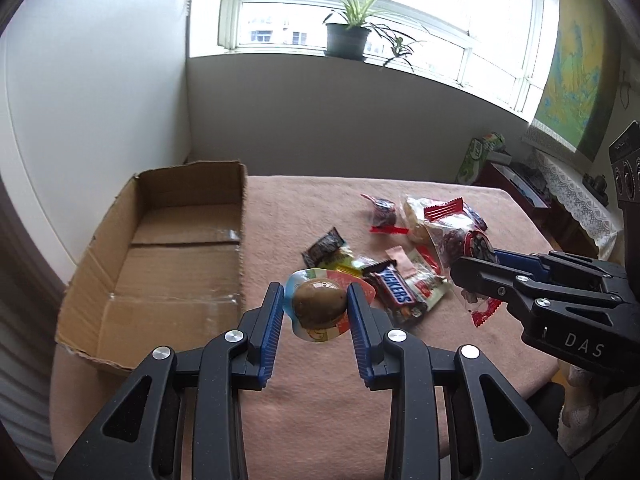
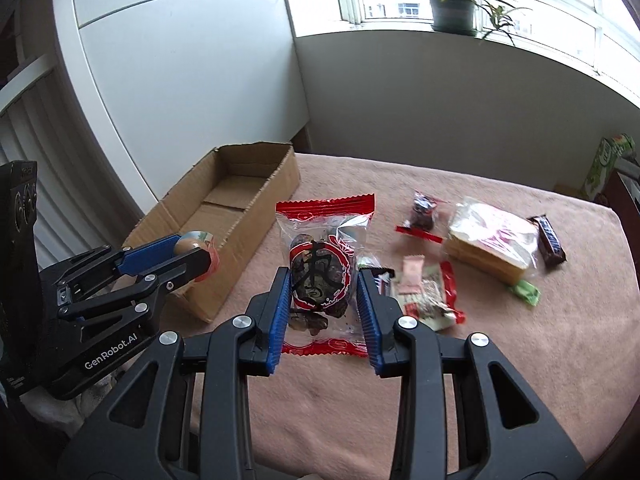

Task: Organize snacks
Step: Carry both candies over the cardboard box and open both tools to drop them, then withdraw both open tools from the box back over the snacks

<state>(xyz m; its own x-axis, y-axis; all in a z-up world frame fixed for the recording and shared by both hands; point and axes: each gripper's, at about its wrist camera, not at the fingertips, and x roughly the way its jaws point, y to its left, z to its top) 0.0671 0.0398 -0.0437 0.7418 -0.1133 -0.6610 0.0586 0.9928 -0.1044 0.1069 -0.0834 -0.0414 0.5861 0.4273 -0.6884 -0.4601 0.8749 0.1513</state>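
Hidden/blurred bits:
Your Snickers bar (image 1: 396, 294) sits partly under other wrappers; small green pkt (image 2: 527, 292) is too blurred to ID.

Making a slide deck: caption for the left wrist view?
Left claw grips a packaged egg beside the empty cardboard box.

Matt corrugated cardboard box (image 1: 160, 248) (frayed edges) on soft pink cloth (image 1: 320, 400).

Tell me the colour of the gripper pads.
Blue, ribbed pads on black fingers; clearest in the right wrist view.
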